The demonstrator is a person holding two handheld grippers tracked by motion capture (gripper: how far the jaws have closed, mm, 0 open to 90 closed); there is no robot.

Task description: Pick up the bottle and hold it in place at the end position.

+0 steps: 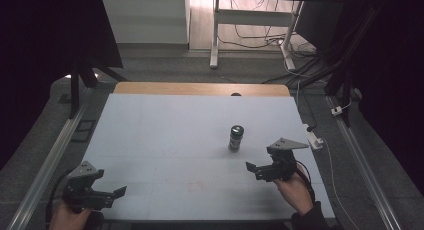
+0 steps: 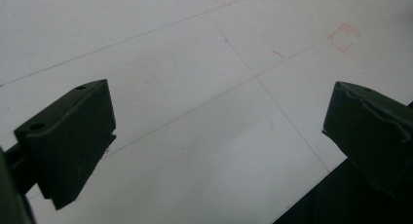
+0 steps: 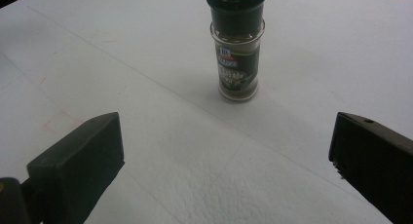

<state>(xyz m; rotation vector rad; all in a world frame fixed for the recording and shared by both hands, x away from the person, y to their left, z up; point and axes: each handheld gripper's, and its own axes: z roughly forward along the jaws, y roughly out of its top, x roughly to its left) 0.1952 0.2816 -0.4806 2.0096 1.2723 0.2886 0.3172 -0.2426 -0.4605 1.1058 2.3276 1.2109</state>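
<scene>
Table (image 1: 165, 135): pale, whitish top with faint seam lines and a few reddish marks; bare wooden strip (image 1: 200, 88) along its far edge. Floor (image 1: 165, 67) beyond the table: grey, carpet-like. Past the wooden strip stands a white desk frame (image 1: 216, 35), with loose black cables (image 1: 265, 40) on the floor beneath it. Left of that frame, a white cabinet (image 1: 145, 20), possibly a low wall panel; too dim to tell. Metal rails (image 1: 47, 165) run along both sides of the table. Dark curtains (image 1: 45, 35) hang at left and right. Light is low overall.
</scene>
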